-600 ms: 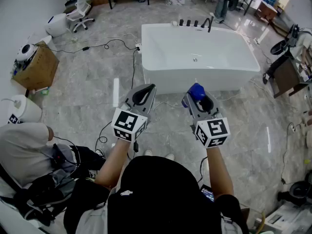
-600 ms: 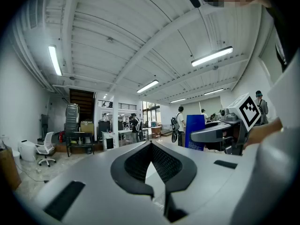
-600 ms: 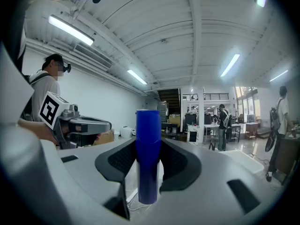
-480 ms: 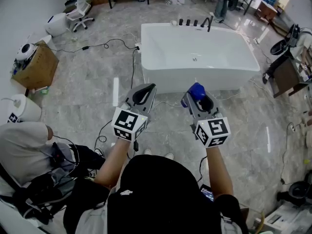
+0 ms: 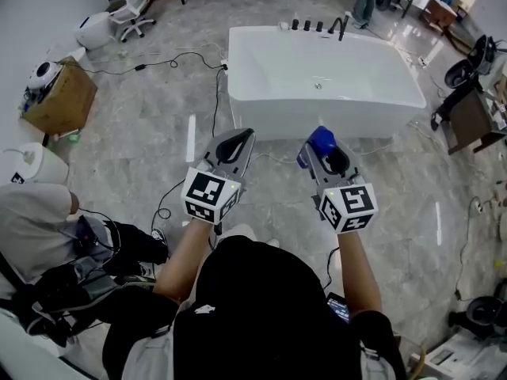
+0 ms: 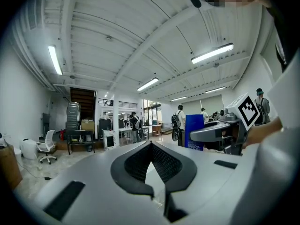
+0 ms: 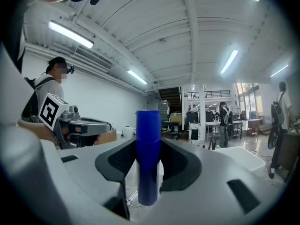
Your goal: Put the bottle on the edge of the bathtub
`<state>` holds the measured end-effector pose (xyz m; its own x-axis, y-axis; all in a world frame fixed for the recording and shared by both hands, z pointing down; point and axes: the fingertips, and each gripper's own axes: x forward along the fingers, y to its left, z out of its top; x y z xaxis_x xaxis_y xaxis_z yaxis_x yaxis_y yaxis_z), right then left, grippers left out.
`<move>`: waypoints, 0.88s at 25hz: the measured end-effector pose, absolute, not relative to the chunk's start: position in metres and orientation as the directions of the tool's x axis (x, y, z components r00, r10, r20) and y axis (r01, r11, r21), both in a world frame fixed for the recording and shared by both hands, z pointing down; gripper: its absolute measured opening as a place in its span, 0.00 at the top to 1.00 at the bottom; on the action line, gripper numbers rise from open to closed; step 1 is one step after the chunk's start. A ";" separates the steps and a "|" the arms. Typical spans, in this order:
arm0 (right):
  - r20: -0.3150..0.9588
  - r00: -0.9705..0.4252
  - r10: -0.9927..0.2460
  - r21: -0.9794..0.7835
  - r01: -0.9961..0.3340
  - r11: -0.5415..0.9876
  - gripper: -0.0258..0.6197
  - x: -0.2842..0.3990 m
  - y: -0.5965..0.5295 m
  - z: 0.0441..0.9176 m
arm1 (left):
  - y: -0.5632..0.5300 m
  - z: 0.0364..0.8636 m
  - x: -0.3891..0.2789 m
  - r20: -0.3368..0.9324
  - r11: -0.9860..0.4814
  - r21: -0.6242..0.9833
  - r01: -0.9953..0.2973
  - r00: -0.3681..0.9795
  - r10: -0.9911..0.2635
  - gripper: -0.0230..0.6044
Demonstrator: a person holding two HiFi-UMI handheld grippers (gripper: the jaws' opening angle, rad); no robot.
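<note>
A blue bottle [image 5: 319,140] stands upright between the jaws of my right gripper [image 5: 324,153], which is shut on it. In the right gripper view the blue bottle [image 7: 148,149] fills the middle, with the dark pads [image 7: 180,165] pressed against its sides in my right gripper [image 7: 149,165]. My left gripper [image 5: 234,146] is held level beside it, shut and holding nothing; in the left gripper view my left gripper [image 6: 151,161] has its jaw tips together. The white bathtub [image 5: 269,127] stands on the floor ahead of both grippers, its near rim a short way beyond them.
Black taps [image 5: 317,26] line the tub's far end. Cables [image 5: 215,93] trail over the grey floor to the tub's left. A cardboard box [image 5: 59,97] and an office chair [image 5: 131,10] stand at the left, a seated person [image 5: 40,236] is close on my left, and a dark cabinet [image 5: 467,121] stands at the right.
The view has shifted slightly forward towards the tub. Both grippers stay level with the bottle still held in the right one.
</note>
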<state>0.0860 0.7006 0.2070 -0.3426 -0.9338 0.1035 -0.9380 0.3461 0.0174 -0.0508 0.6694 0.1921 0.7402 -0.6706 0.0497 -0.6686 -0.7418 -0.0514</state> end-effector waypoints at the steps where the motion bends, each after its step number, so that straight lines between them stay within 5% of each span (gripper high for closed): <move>1: 0.106 -0.346 -0.932 0.012 -0.937 0.349 0.71 0.088 0.701 0.209 | 0.671 0.194 -0.050 0.054 -0.740 -0.050 -0.671 0.738 -0.672 0.95; 22: 0.114 -0.347 -0.931 0.007 -0.937 0.350 0.71 0.135 0.587 0.231 | 0.557 0.213 0.011 0.056 -0.760 -0.058 -0.647 0.758 -0.650 0.95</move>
